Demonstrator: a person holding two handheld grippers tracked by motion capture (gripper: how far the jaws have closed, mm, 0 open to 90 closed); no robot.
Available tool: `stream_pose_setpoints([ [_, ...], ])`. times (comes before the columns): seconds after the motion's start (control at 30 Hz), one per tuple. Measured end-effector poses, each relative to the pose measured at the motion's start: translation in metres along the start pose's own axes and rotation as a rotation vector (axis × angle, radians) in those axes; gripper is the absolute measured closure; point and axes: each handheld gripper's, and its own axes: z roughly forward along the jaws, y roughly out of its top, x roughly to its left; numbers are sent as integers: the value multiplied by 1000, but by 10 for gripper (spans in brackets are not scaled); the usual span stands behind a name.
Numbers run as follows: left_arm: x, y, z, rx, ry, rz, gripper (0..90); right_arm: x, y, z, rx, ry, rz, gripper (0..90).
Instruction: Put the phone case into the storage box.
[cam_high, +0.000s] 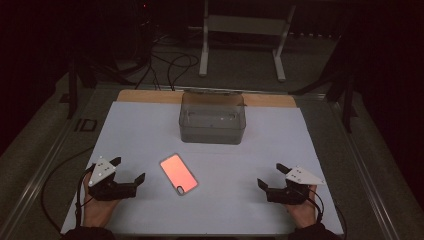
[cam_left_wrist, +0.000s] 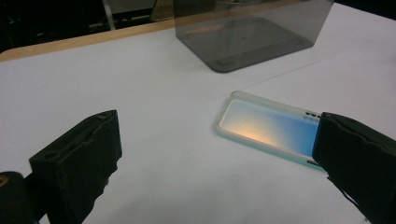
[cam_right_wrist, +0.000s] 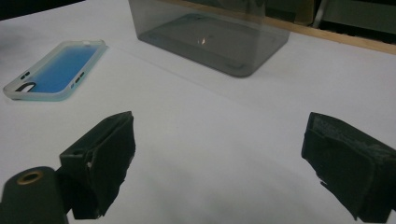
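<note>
From above, the phone case (cam_high: 178, 174) lies flat on the white sheet (cam_high: 150, 130) between the left gripper (cam_high: 131, 170) and right gripper (cam_high: 269, 176), both spread wide and holding nothing, with the grey bin (cam_high: 212, 120) behind. The left gripper view puts the case just beside its jaw; the right gripper view has it well apart

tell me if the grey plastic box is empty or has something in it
Empty. Through the clear walls of the grey plastic box its bare floor shows in all views; the phone case lies flat on the white table, outside it.
</note>
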Motion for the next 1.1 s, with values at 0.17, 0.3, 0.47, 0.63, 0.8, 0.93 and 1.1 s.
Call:
stream_pose_setpoints([
  [0.17, 2, 5, 1, -13, -5, 14, 16, 0, 0, 0, 0, -1, -3, 97],
  [0.3, 3, 10, 4, -17, 0, 24, 9, 0, 0, 0, -3, -1, 0, 97],
  [0.47, 4, 15, 7, -30, -2, 32, 8, 0, 0, 0, -3, 0, -1, 97],
  [0.63, 6, 17, 13, -21, -13, 41, 8, 0, 0, 0, -4, 1, -2, 97],
  [0.8, 8, 18, 18, -7, -24, 55, 8, 0, 0, 0, -3, -1, -2, 97],
  [0.93, 9, 20, 21, -5, -29, 57, 8, 0, 0, 0, -2, -2, -3, 97],
  [1.1, 10, 23, 26, 6, -36, 67, 8, 0, 0, 0, -2, -1, -4, 97],
])
